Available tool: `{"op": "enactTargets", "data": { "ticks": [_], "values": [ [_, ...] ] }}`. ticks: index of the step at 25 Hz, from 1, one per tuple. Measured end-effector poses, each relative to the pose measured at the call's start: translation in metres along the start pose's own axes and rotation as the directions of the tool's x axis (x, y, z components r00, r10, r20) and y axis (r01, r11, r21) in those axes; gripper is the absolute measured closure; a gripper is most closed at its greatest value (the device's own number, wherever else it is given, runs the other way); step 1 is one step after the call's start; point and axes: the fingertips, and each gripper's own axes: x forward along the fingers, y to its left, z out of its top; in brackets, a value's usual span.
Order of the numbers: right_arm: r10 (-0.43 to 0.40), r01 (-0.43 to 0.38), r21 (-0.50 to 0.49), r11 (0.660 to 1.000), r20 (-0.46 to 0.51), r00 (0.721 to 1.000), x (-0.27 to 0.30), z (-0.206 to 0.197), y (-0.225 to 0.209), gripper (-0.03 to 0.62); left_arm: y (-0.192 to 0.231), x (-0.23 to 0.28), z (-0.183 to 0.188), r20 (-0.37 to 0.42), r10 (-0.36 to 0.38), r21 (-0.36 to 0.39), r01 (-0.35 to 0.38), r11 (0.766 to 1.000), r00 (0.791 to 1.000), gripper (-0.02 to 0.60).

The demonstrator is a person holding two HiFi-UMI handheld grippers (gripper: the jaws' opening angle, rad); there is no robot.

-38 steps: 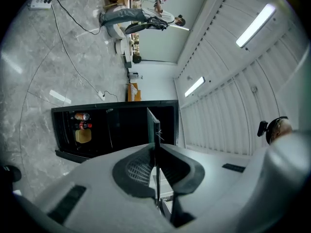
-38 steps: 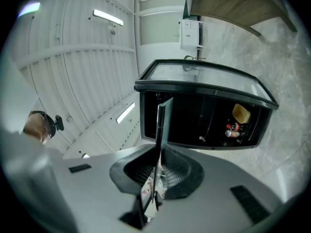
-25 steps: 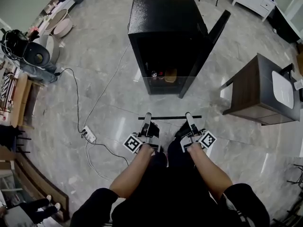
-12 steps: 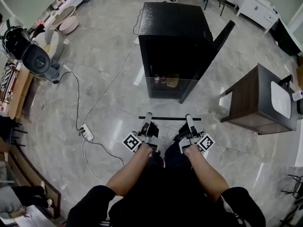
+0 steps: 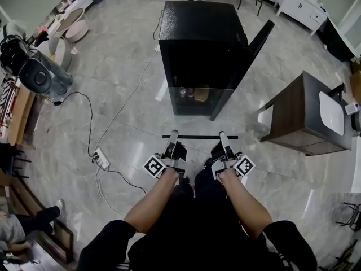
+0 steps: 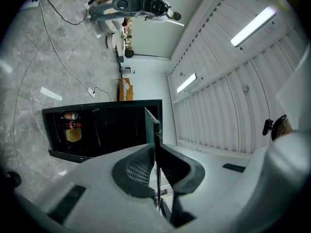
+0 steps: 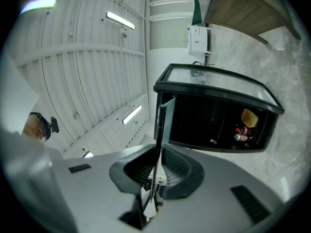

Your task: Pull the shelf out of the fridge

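Just in front of the black fridge (image 5: 197, 27), fully out of its cabinet, holding a clear glass shelf (image 5: 200, 136) in the air by the dark-trimmed edge farthest from the fridge; clamping that edge toward its left end with the left gripper (image 5: 172, 138), jaws squeezed together on the thin pane, ribbed pads (image 6: 136, 169) against its 2 faces; clamping it toward the right end with the right gripper (image 5: 223, 136) in the same way, jaws closed on the glass with the pane edge-on between them; pointing both grippers at the fridge, side by side and apart, 1 marker cube (image 5: 153, 166) at the wrist end of each; reaching the pane's far edge across the fridge's open front in the head view, though not inside it; showing the fridge door (image 5: 260, 35) swung open at the fridge's right side; showing 2 small cans (image 5: 183, 92) and 1 yellow item (image 5: 202, 93) low inside the fridge; placing a dark wooden side table (image 5: 299, 112) to the right of the fridge, well apart; placing a white power strip (image 5: 102, 160) with its cable on the marble floor, left of the fridge and nearer the person.
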Motion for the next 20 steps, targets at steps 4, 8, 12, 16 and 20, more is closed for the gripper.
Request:
{"op": "enactTargets", "data": {
  "ticks": [4,8,12,16,20],
  "values": [
    [0.005,-0.005,0.001,1.0,0.002,1.0,0.0,0.0,0.004,0.548,-0.001,-0.001,-0.001,-0.006,-0.003,0.002,0.003,1.0,1.0,0.546],
    [0.011,-0.011,-0.002,1.0,0.001,1.0,0.0,-0.001,0.007,0.548,-0.003,-0.003,0.0,-0.007,-0.006,0.002,0.006,1.0,1.0,0.546],
    [0.015,-0.015,-0.007,1.0,0.002,1.0,-0.003,-0.001,0.01,0.548,-0.006,-0.004,-0.002,-0.012,-0.015,0.0,0.015,1.0,1.0,0.546],
    [0.018,-0.018,-0.007,1.0,0.007,1.0,-0.005,-0.001,0.011,0.548,-0.006,-0.005,-0.003,-0.018,-0.014,0.005,0.014,1.0,1.0,0.546],
    [0.019,-0.019,-0.004,1.0,0.008,1.0,-0.008,-0.004,0.013,0.548,-0.007,-0.01,-0.003,-0.02,-0.013,0.005,0.013,1.0,1.0,0.546]
  ]
}}
